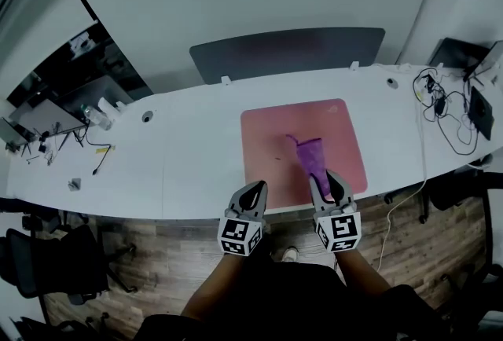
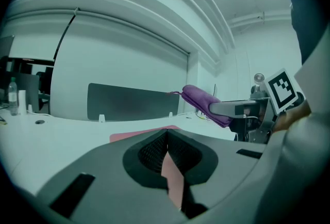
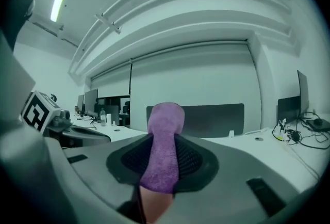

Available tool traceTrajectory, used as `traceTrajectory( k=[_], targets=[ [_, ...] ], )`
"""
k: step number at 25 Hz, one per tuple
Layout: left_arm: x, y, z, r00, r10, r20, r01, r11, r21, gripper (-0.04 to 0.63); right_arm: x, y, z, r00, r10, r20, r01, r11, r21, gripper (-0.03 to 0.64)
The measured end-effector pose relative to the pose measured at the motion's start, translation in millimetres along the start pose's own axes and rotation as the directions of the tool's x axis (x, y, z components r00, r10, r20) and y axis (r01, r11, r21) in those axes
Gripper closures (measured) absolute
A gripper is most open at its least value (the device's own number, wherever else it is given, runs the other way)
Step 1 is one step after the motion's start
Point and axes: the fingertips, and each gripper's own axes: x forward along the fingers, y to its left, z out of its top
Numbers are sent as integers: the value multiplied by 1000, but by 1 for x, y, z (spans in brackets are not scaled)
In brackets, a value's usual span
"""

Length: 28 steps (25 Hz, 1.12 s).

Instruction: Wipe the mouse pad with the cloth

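1. A bottle [image 1: 98,118] stands near the left end of the white desk [image 1: 189,166].
2. The left gripper [image 1: 253,192] is at the desk's front edge, just beside the pad's near left corner; its jaws are together with nothing between them; in its own view a sliver of pink shows through the slot below the tips.
3. The pad [image 1: 267,143] is pink and lies flat mid-desk, its near side close to the front edge; a dark panel [image 1: 287,50] stands behind the desk.
4. The cloth [image 1: 312,155] is purple and bunched into a long strip; it sticks forward out of the right gripper, over the pad's right half; the left gripper view shows it held up clear of the desk.
5. The right gripper [image 1: 328,184] is at the pad's near right corner; its jaws are clamped on the cloth's near end, and the strip runs up between them in its own view.
6. A tangle of cables [image 1: 442,108] lies at the desk's right end.
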Motion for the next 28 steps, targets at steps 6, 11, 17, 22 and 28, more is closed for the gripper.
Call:
traceTrajectory(
  k=[6,11,17,22,28],
  targets=[
    [-13,-6,17,999,3,42,-4,1000,23,575,-11,17,16,999,36,37,-34,997,-69,498],
    [-14,-16,24,998,-14,56,12,999,43,575,-12,16,22,999,27,46,-22,994,-111,503],
    [-19,-20,25,998,-22,60,19,998,57,575,-21,12,21,999,7,46,-2,995,-105,503],
    [-24,-17,27,998,-13,68,10,998,55,575,-22,14,21,999,-5,38,9,993,-120,503],
    [-29,-19,21,998,-18,66,15,999,43,575,-19,19,13,1000,4,0,-4,991,-136,503]
  ],
)
